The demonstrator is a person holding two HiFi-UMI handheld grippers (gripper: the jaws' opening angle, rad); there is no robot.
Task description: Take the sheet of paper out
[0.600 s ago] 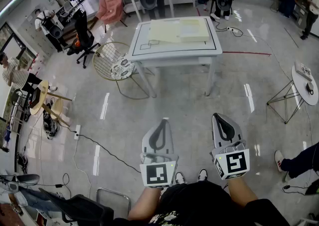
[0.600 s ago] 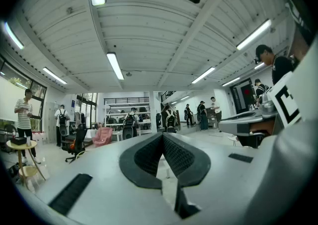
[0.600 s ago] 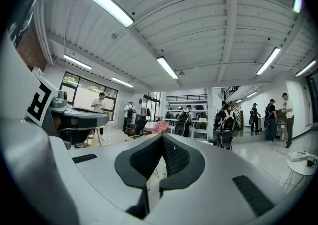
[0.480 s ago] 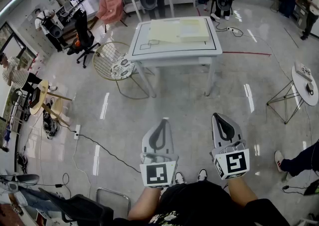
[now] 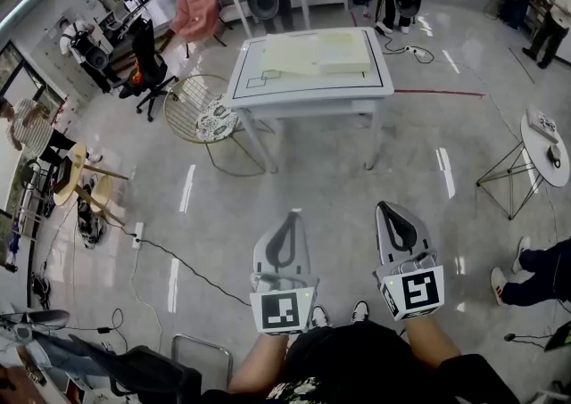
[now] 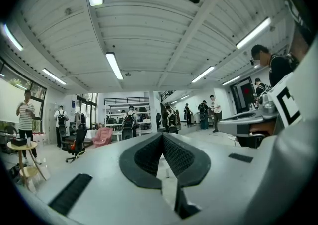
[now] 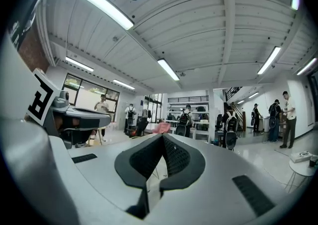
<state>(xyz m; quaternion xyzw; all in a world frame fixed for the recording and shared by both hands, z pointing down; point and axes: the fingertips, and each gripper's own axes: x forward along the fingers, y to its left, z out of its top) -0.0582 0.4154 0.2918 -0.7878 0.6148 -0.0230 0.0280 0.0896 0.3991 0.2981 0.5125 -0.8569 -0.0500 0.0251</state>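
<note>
While paper [image 5: 302,54] lies on the table [image 5: 308,95], shut jaws hang far off

Head camera: high, steeply downward, over left gripper [image 5: 290,215] and right gripper [image 5: 389,206]. White rectangular table [image 5: 312,92] well ahead of tips. Gripper cameras: close behind own jaws, level, forward; both share pink armchair [image 6: 103,136].
</note>
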